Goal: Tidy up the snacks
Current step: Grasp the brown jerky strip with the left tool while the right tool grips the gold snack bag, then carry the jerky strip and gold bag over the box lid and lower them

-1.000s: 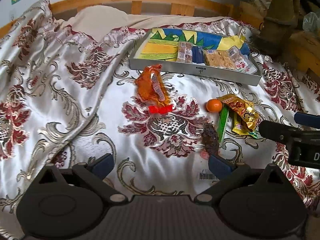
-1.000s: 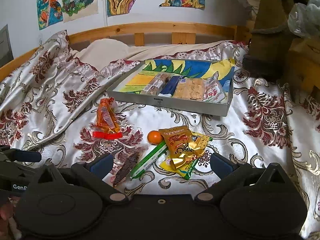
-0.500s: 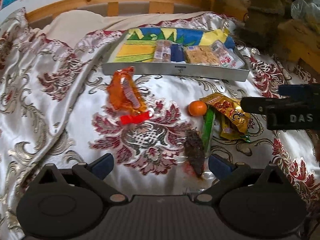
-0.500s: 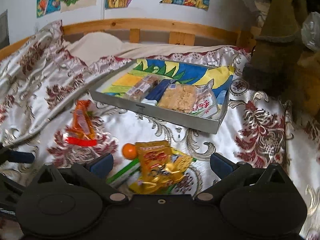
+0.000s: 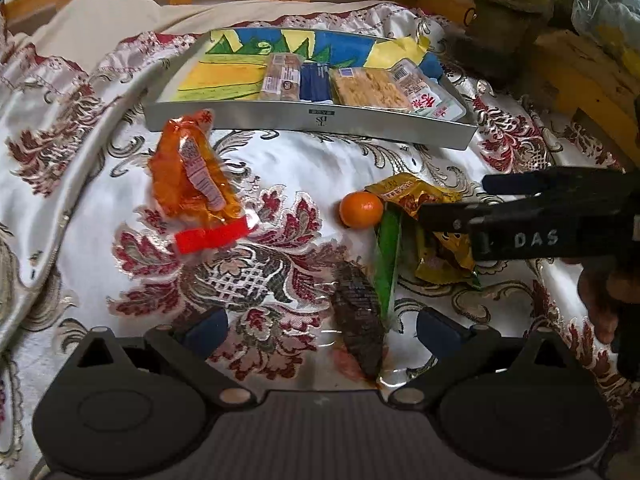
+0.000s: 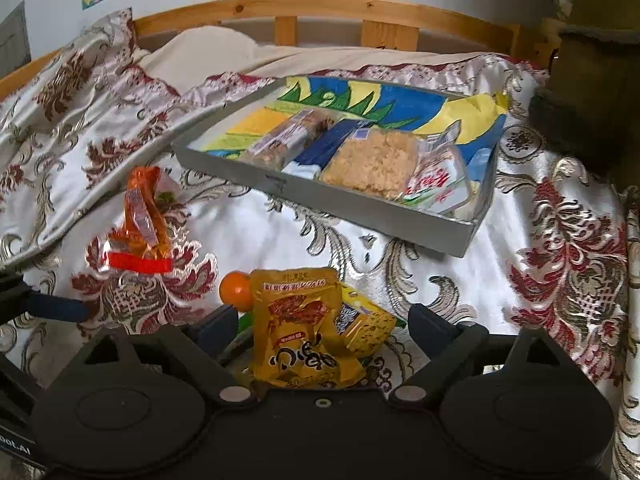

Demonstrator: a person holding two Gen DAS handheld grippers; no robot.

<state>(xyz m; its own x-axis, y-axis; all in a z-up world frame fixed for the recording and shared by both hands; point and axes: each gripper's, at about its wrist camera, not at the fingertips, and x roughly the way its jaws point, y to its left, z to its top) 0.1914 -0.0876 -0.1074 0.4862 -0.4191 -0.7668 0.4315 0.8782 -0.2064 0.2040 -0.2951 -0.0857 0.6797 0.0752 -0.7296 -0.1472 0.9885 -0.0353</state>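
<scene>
Bed cover (image 6: 280, 236): shiny white satin with red and gold flower patterns, rumpled on the left, spread over the whole bed; everything sits on it.
Headboard (image 6: 320, 8): pale wooden rail along the back, a plain cream pillow (image 6: 208, 52) under it, colourful drawings on the wall above.
Tray (image 5: 360, 122): shallow grey box at the far side of the cover, lined with a bright blue, yellow and green picture; a few wrapped snacks already lie packed toward its right end, including a crumbly beige square one (image 6: 370, 164).
Right gripper (image 6: 316, 322): pointing down at the loose pile, jaws wide but closing in; the yellow packet (image 6: 304, 328) sits right between the fingers, pads don't look pressed on it yet. In the left view it reaches in from the right over the same pile.
Left gripper (image 5: 322, 326): jaws spread wide, nothing held; the dark brown snack (image 5: 358, 320) lies between its fingers, nearer the right one.
Orange bag (image 5: 190, 184): crinkly, red strip at the near end, lying alone left of the pile, just in front of the tray.
Green stick pack (image 5: 388, 264): tucked under the yellow packet, beside the dark snack.
Small orange fruit (image 5: 361, 209): touching the yellow packet's left corner.
</scene>
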